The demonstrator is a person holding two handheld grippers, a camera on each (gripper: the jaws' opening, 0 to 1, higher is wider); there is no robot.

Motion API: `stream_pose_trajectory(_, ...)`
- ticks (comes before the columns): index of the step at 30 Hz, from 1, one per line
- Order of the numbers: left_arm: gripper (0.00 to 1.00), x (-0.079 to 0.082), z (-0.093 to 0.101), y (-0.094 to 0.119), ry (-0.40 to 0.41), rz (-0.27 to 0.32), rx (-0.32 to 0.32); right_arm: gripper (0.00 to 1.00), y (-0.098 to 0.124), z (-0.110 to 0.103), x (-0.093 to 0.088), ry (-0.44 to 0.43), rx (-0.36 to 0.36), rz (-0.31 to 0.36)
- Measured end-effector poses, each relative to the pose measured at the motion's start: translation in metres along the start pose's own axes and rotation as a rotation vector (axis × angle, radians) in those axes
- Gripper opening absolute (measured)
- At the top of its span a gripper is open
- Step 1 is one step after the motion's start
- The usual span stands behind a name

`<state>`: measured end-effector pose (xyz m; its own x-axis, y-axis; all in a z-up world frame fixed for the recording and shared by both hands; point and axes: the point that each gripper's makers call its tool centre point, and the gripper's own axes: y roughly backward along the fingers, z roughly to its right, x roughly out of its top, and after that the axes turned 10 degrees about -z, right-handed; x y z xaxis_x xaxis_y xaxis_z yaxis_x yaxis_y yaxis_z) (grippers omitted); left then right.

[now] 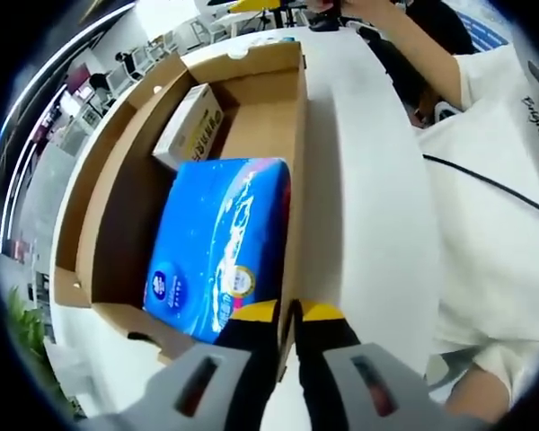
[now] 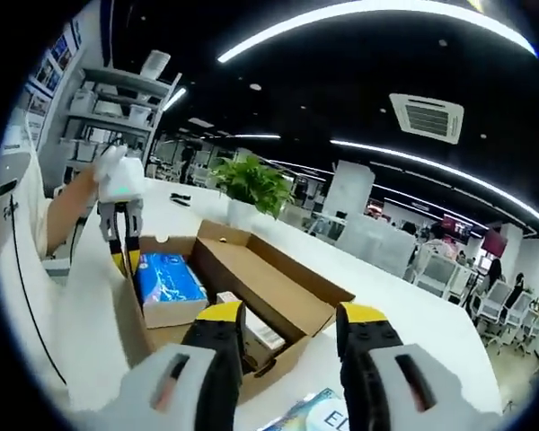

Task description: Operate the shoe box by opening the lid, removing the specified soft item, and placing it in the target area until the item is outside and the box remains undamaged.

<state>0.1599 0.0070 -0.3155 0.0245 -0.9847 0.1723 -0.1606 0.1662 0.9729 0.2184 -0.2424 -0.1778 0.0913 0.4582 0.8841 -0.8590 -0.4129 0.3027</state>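
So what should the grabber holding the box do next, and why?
Probably keep the left gripper clamped on the box wall and bring the open right gripper down to the blue tissue pack. The lid is already open, the pack lies inside beside a small carton, and nothing holds it yet.

An open cardboard shoe box sits on a white table, its lid folded flat to one side. Inside, a blue plastic-wrapped tissue pack, the soft item, leans tilted at one end, raised above the box's rim against the side wall.
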Motion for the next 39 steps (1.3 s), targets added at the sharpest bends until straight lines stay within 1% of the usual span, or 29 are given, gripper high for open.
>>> stream_pose_trajectory(2, 0.07, 0.0, 0.0, 0.0, -0.004, -0.004, 0.009, 0.43, -0.001, 0.001, -0.002, 0.03, -0.015, -0.016)
stream_pose_trajectory(3, 0.07, 0.0, 0.0, 0.0, -0.005, -0.005, 0.011, 0.43, -0.001, 0.001, -0.001, 0.035, -0.02, -0.013)
stream_pose_trajectory(7, 0.07, 0.0, -0.001, 0.0, 0.0, -0.007, 0.004, 0.42, -0.004, -0.009, 0.004, 0.045, 0.019, 0.006)
stream_pose_trajectory(11, 0.07, 0.0, -0.001, 0.0, -0.009, -0.003, 0.008, 0.39, -0.012, -0.02, 0.005, 0.081, 0.041, -0.002)
stream_pose_trajectory(14, 0.06, 0.0, -0.001, 0.0, -0.012, -0.001, 0.004, 0.39, -0.021, -0.027, 0.002, 0.115, 0.058, -0.031)
stream_pose_trajectory(15, 0.06, 0.0, -0.001, 0.0, -0.013, -0.001, -0.001, 0.39, -0.024, -0.028, -0.002, 0.145, 0.056, -0.068)
stream_pose_trajectory(16, 0.06, 0.0, -0.001, 0.0, -0.014, -0.003, -0.005, 0.39, -0.027, -0.029, -0.005, 0.168, 0.069, -0.092)
stream_pose_trajectory(17, 0.06, 0.0, -0.001, 0.0, -0.015, -0.004, -0.011, 0.39, -0.03, -0.033, -0.006, 0.193, 0.099, -0.113)
stream_pose_trajectory(18, 0.06, -0.001, -0.001, 0.0, -0.012, -0.005, -0.015, 0.39, -0.032, -0.033, -0.009, 0.219, 0.111, -0.143)
stream_pose_trajectory(20, 0.06, -0.001, -0.001, 0.0, -0.014, -0.003, -0.011, 0.4, -0.032, -0.03, -0.013, 0.257, 0.123, -0.18)
stream_pose_trajectory(22, 0.06, -0.001, -0.001, 0.0, -0.012, -0.001, -0.011, 0.4, -0.033, -0.025, -0.011, 0.241, 0.113, -0.175)
stream_pose_trajectory(24, 0.06, -0.001, -0.001, 0.0, -0.006, -0.002, -0.011, 0.39, -0.032, -0.024, -0.012, 0.24, 0.129, -0.176)
stream_pose_trajectory(26, 0.06, -0.001, -0.001, 0.0, -0.002, -0.006, -0.014, 0.39, -0.032, -0.028, -0.009, 0.219, 0.165, -0.152)
stream_pose_trajectory(27, 0.06, -0.001, -0.001, 0.0, -0.003, -0.008, -0.015, 0.39, -0.032, -0.031, -0.01, 0.209, 0.183, -0.153)
stream_pose_trajectory(28, 0.06, -0.001, -0.001, 0.0, -0.003, -0.007, -0.017, 0.39, -0.034, -0.032, -0.012, 0.211, 0.188, -0.163)
stream_pose_trajectory(30, 0.06, -0.001, -0.001, 0.0, -0.002, -0.007, -0.017, 0.37, -0.035, -0.039, -0.019, 0.292, 0.216, -0.207)
stream_pose_trajectory(31, 0.06, -0.001, -0.001, 0.0, -0.006, -0.005, -0.016, 0.37, -0.036, -0.041, -0.022, 0.311, 0.221, -0.223)
stream_pose_trajectory(33, 0.06, -0.001, -0.001, 0.0, -0.006, 0.004, -0.01, 0.36, -0.038, -0.047, -0.025, 0.323, 0.246, -0.247)
stream_pose_trajectory(34, 0.06, -0.001, -0.001, 0.0, -0.013, 0.007, -0.006, 0.37, -0.04, -0.053, -0.027, 0.305, 0.283, -0.256)
stream_pose_trajectory(35, 0.06, -0.001, -0.001, 0.0, -0.017, 0.009, -0.001, 0.37, -0.043, -0.055, -0.027, 0.309, 0.296, -0.264)
stream_pose_trajectory(37, 0.06, -0.001, -0.001, 0.0, -0.019, 0.004, -0.003, 0.38, -0.046, -0.059, -0.032, 0.34, 0.321, -0.296)
stream_pose_trajectory(38, 0.06, -0.001, -0.001, 0.0, -0.016, -0.001, -0.004, 0.38, -0.047, -0.06, -0.033, 0.357, 0.318, -0.313)
stream_pose_trajectory(39, 0.06, -0.001, -0.001, 0.0, -0.016, -0.007, -0.005, 0.38, -0.048, -0.06, -0.032, 0.377, 0.313, -0.314)
